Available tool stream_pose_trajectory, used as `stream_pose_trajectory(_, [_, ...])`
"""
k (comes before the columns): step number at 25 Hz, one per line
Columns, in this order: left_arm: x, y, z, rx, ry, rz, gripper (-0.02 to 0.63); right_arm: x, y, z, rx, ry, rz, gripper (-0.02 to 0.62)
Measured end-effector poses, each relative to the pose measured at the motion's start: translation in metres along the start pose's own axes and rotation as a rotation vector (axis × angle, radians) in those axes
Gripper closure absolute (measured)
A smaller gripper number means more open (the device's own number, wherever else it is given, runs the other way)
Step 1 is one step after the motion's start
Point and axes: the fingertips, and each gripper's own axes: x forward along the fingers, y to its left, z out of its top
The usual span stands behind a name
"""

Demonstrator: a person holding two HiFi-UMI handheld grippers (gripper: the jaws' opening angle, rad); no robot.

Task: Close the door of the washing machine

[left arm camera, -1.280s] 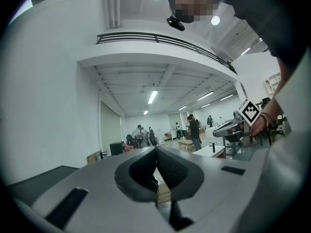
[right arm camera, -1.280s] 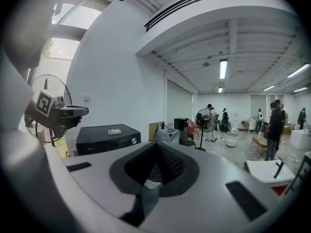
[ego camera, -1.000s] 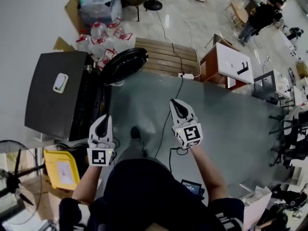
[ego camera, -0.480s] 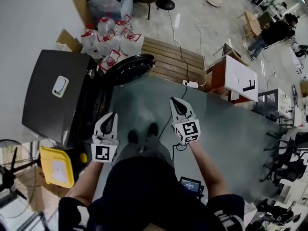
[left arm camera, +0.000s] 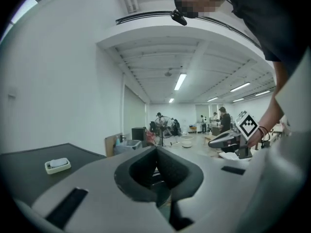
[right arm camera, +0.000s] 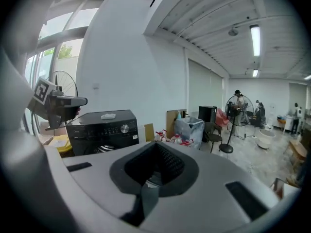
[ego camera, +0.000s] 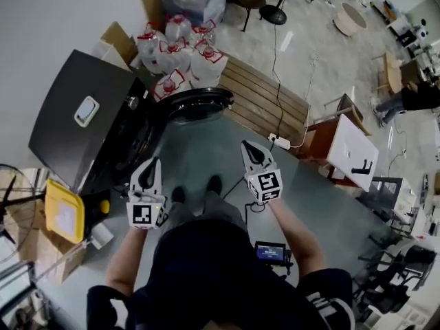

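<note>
Left of centre in the head view, the door (ego camera: 196,105) stands wide open off the washer (ego camera: 82,126), apart from the left gripper (ego camera: 148,174) and right gripper (ego camera: 252,155), both closed on nothing; a glancing push could slip off its rim, leaving it unlatched.

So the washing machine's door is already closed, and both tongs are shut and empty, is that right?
No: the head view shows the door swung open. The left tongs and right tongs are indeed shut and empty.
</note>
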Motion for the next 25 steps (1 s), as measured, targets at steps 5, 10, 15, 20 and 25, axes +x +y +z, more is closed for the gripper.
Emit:
stream_pose_trajectory(5, [0.005,0.008,-0.010,-0.008,0.009,0.101,0.583,0.038,-0.021,-0.006,-0.052,0.033,0.069,0.575])
stream_pose_trajectory(10, [-0.006,0.021,-0.025,-0.006,0.019,0.125,0.583,0.073,-0.024,-0.014,-0.083,0.060,0.070,0.575])
stream_pose_trajectory(15, [-0.017,0.036,-0.038,0.006,0.028,0.133,0.583,0.103,-0.033,-0.028,-0.098,0.090,0.043,0.575])
stream_pose_trajectory(20, [-0.012,0.045,-0.043,0.011,0.016,0.175,0.583,0.135,-0.042,-0.043,-0.160,0.124,0.076,0.575])
stream_pose_trajectory(25, [0.006,0.045,-0.049,-0.011,0.043,0.249,0.583,0.168,-0.071,-0.065,-0.205,0.169,0.132,0.575])
